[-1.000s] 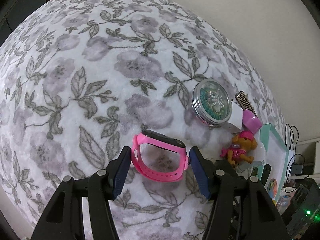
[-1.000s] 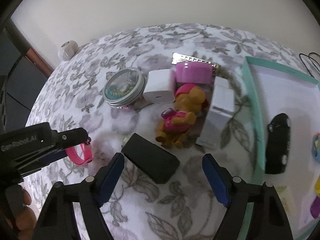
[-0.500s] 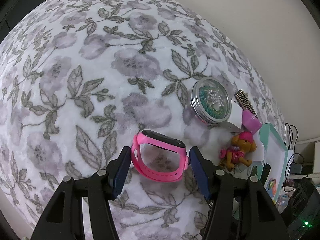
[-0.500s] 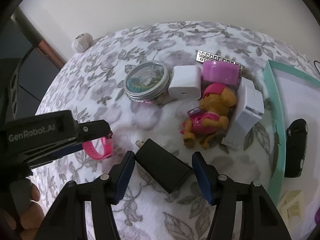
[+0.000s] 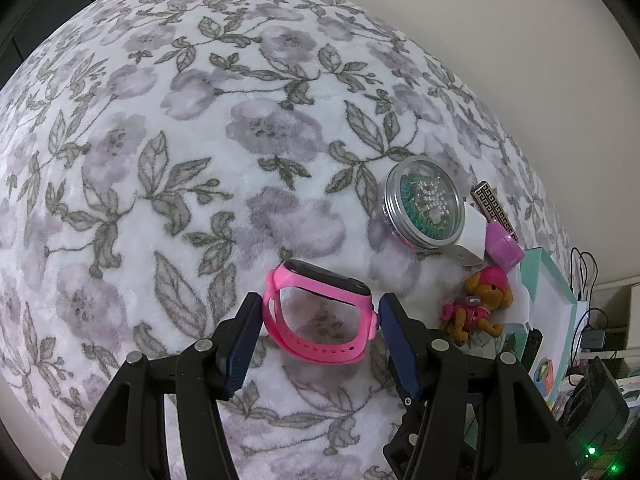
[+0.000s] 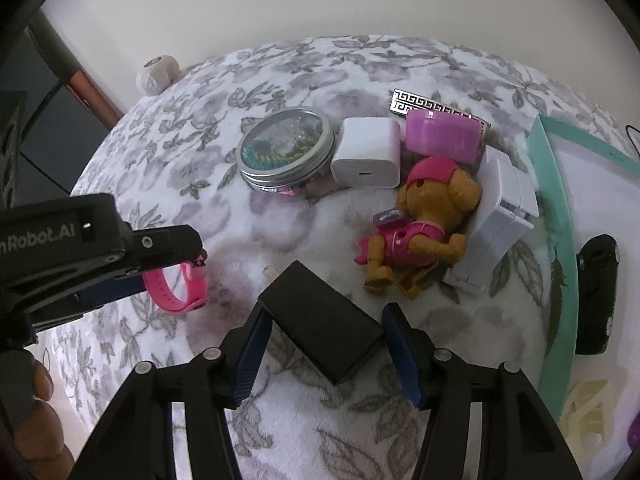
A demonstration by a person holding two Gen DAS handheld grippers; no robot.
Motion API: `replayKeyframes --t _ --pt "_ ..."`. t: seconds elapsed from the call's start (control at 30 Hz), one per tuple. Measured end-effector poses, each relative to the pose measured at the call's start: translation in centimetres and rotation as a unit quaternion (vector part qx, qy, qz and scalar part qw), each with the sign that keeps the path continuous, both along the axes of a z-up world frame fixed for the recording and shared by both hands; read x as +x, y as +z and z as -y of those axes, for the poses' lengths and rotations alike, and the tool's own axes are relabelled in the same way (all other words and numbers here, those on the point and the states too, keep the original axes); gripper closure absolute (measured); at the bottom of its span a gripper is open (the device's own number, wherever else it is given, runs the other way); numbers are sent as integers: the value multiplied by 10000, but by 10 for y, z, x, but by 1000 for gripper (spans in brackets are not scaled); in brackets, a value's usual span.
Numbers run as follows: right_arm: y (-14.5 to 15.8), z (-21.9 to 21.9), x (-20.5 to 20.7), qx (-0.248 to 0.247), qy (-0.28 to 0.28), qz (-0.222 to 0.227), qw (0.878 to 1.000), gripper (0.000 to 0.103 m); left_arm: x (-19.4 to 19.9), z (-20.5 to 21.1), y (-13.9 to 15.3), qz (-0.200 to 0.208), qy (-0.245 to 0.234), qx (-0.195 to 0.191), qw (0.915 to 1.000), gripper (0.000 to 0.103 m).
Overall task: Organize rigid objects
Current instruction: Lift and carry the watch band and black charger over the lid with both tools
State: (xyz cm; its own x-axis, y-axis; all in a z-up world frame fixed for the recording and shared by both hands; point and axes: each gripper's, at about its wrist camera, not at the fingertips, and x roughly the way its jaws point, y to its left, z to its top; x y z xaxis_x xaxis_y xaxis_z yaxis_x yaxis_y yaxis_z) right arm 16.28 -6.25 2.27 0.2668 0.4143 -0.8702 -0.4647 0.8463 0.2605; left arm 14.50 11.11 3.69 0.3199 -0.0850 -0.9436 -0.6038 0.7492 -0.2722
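A pink wristband (image 5: 320, 316) with a black face lies on the floral blanket (image 5: 200, 140) between the fingers of my left gripper (image 5: 318, 320); the fingers stand just off its two ends. It also shows in the right wrist view (image 6: 176, 286). A black charger block (image 6: 324, 320) lies between the fingers of my right gripper (image 6: 326, 340), which stand close at its sides. Beyond are a round tin (image 6: 286, 154), a white plug cube (image 6: 366, 152), a purple tub (image 6: 442, 136), a toy dog (image 6: 424, 224) and a white adapter (image 6: 496, 220).
A teal-rimmed tray (image 6: 560, 216) at the right holds a black toy car (image 6: 596, 292) and a cream clip (image 6: 588, 408). A patterned silver bar (image 6: 412, 102) lies behind the tub. A yarn ball (image 6: 158, 76) sits at the blanket's far edge by the wall.
My right gripper has moved forward over the black charger and its fingers have narrowed around it. My left gripper has stayed around the pink wristband.
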Motion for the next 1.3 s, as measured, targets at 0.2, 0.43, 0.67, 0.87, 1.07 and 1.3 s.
replayKeyframes --t 0.2,0.43,0.67,0.87,1.07,1.3 --pt "2 1 -3 2 3 61 10000 44 0 -1 2 41 1 24 10000 41" --pt "21 5 -7 111 29 240 9996 44 -1 -1 21 271 -31 159 9995 42" --pt "51 16 -9 296 -29 573 9979 44 0 4 53 693 -106 353 9969 42" --pt "73 57 6 475 -645 738 9941 44 3 26 93 1087 -255 795 9906 42" --pt "86 107 22 669 -1444 760 9843 44 28 81 120 1475 -747 1131 9797 42" --pt "95 158 42 407 -2209 1112 9681 44 60 148 128 1872 -1273 1013 9688 41"
